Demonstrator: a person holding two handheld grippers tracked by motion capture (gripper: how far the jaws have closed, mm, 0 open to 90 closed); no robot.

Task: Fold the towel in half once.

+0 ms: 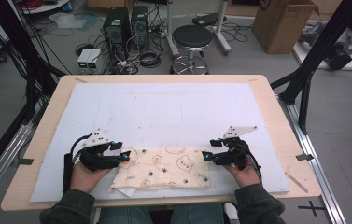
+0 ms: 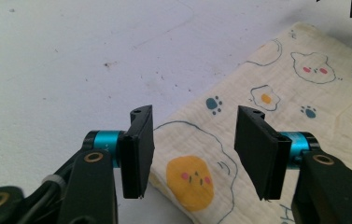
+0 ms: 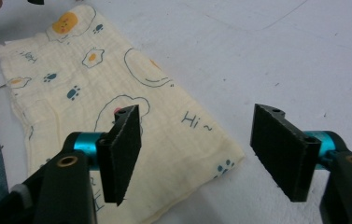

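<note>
Cloth (image 1: 164,169) lies folded flat near the front edge of the white mat (image 1: 173,107), a cream piece printed with fried eggs, paw prints and little bears, right in front of the person seated at the wooden table (image 1: 276,116). At its left end the left gripper (image 1: 125,156) rests low over the corner, jaws spread apart with nothing between them; from the left gripper view the egg print (image 2: 190,177) sits on the fabric in the gap below the jaws. Over at the right end, the right gripper (image 1: 205,156) hovers at the cloth's edge, its jaws also spread wide and empty; the right gripper view has the near corner of the fabric lying between and below them.
</note>
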